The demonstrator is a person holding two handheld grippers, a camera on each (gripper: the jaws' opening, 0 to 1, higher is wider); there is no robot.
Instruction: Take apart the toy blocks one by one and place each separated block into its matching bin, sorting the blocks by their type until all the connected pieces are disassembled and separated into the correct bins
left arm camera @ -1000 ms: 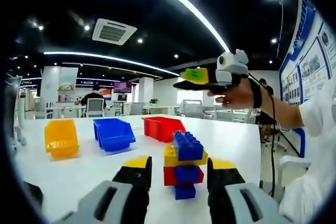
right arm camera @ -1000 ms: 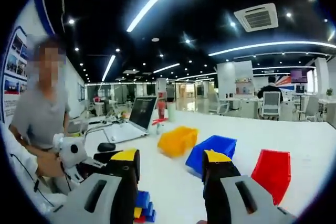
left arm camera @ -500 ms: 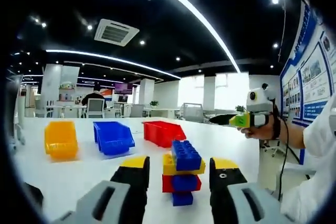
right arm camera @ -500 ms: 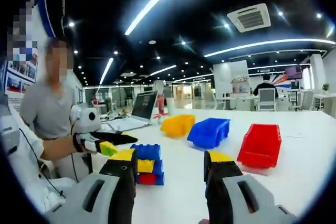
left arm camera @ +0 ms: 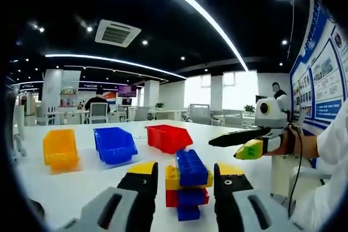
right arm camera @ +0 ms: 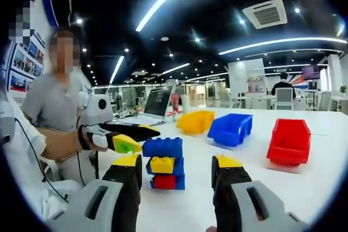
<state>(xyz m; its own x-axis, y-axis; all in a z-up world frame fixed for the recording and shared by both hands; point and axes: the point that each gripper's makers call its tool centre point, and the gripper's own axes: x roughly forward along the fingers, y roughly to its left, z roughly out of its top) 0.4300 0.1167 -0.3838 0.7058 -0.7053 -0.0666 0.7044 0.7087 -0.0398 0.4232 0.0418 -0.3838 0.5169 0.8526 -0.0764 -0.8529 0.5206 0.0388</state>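
A stack of toy blocks point(left arm camera: 187, 188) stands on the white table point(left arm camera: 81, 180), with a blue block on top, yellow and red below, and blue at the base. It sits between the jaws of my left gripper point(left arm camera: 185, 180), which is open, with a gap on each side. My right gripper point(left arm camera: 225, 148) comes in from the right, held by a hand, its tips close to the stack's upper right. In the right gripper view the stack point(right arm camera: 163, 164) lies ahead between the open jaws of my right gripper point(right arm camera: 176, 169). The left gripper point(right arm camera: 147, 138) reaches in from the left.
Three bins stand in a row behind the stack: a yellow bin point(left arm camera: 60, 148), a blue bin point(left arm camera: 114, 144) and a red bin point(left arm camera: 168, 137). A laptop point(right arm camera: 156, 106) sits at the table's far end. A person in a grey shirt point(right arm camera: 51, 107) stands beside the table.
My right gripper has come down from above the stack and closed in on its right side. The stack has stayed where it was on the table, and both grippers remain open.
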